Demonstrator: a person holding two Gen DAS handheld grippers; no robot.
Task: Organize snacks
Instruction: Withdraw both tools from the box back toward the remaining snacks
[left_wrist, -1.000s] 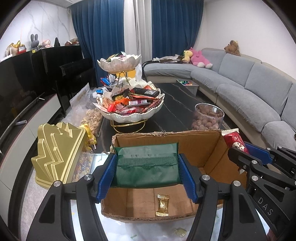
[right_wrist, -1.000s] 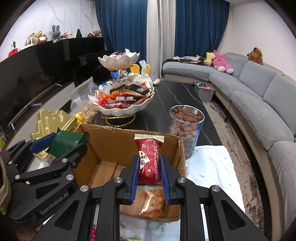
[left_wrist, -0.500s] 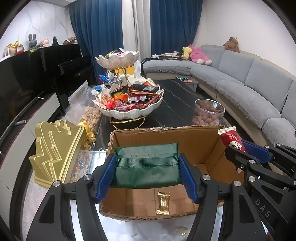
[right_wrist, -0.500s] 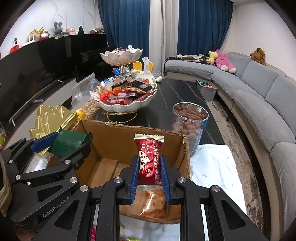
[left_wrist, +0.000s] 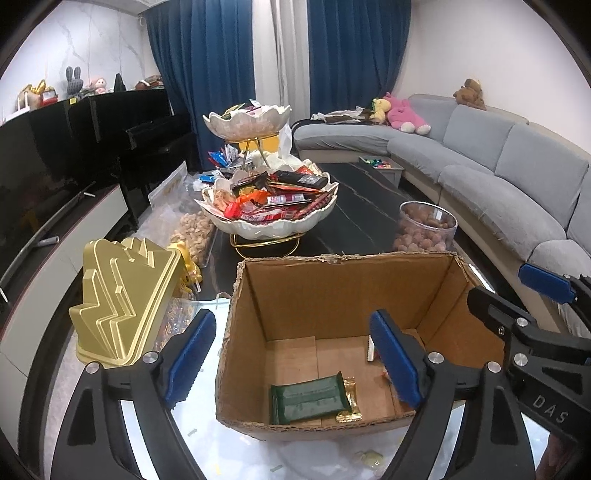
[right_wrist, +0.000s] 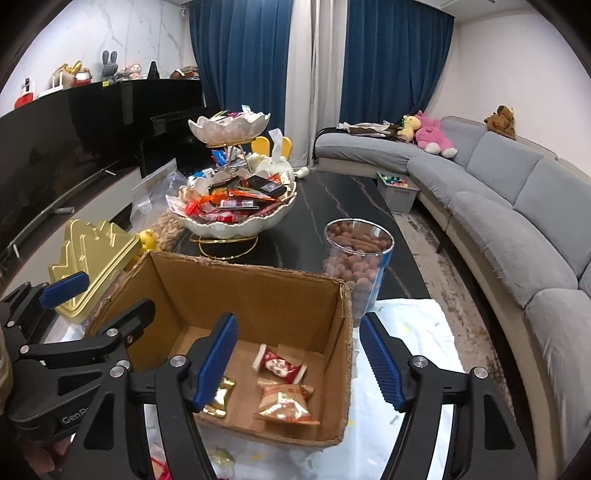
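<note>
An open cardboard box (left_wrist: 255, 295) (right_wrist: 325, 288) stands in front of both grippers. On its floor lie a green snack packet (left_wrist: 308, 398), a small gold packet (left_wrist: 350, 391) (right_wrist: 219, 397), a red packet (right_wrist: 280, 367) and an orange packet (right_wrist: 286, 400). My left gripper (left_wrist: 293, 358) is open and empty above the box's near wall. My right gripper (right_wrist: 301, 365) is open and empty above the box's right near corner. Each gripper shows at the edge of the other's view.
A two-tier white bowl stand (left_wrist: 271, 218) (right_wrist: 232, 218) full of snacks stands behind the box. A clear jar of brown snacks (left_wrist: 426, 232) (right_wrist: 356, 258) is at the right. A gold tin (left_wrist: 122, 302) (right_wrist: 92, 269) is at the left. A grey sofa (left_wrist: 498, 177) runs along the right.
Both grippers have opened. The green packet has dropped from the left gripper and the red packet from the right gripper onto the box floor.
</note>
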